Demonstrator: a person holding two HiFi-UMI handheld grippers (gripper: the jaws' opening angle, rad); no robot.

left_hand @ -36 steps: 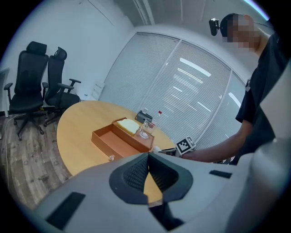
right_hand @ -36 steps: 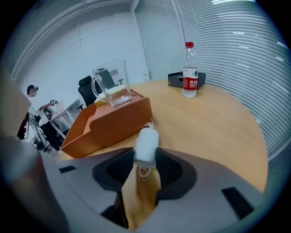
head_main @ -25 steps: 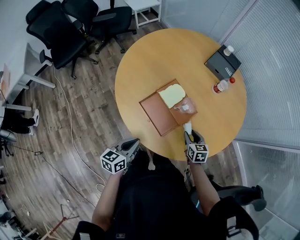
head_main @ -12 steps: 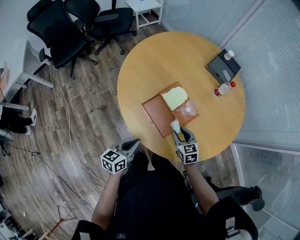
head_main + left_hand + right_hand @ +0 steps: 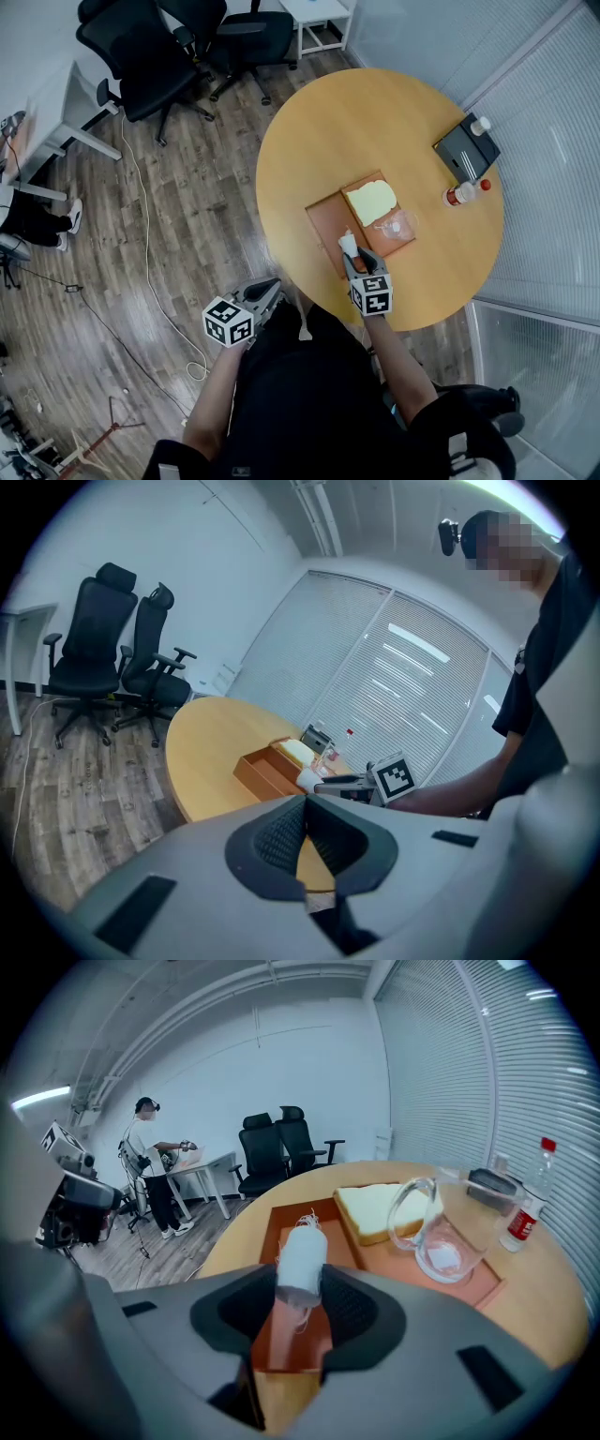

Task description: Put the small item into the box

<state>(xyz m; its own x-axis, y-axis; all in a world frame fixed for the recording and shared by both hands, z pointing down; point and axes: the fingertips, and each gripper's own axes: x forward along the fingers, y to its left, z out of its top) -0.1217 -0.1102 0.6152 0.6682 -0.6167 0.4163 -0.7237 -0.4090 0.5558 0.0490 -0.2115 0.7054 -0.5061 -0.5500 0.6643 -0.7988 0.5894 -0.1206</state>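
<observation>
White and soft-looking, the small roll [image 5: 302,1258] is sitting between the jaws of the right gripper [image 5: 302,1299], which are standing fairly wide and pressing on its lower half. Its upper half is sticking out past the pads. In the head view the right gripper [image 5: 352,255] is holding the small roll [image 5: 348,241] just below the middle of the frame, over the near end of the empty left compartment of the orange-brown box [image 5: 325,217].

The risk, as I am judging it, is lying in the grip and the spot. The roll is round and squashy and is being pinched low, so it could be tipping or sliding out early. Being this close to the near wall of the box [image 5: 272,1234], it might strike the rim and roll off across the wooden table [image 5: 356,122]. Loose threads are fraying from its top and hanging under it, and they could be snagging on a pad at release. A drift to the right of the frame would be bringing it against the glass jug [image 5: 436,1227] or the pale yellow slab [image 5: 380,1206] filling the other compartment.

At the lower left of the head view, the left gripper [image 5: 273,291] is hanging off the table, jaws together on nothing.
</observation>
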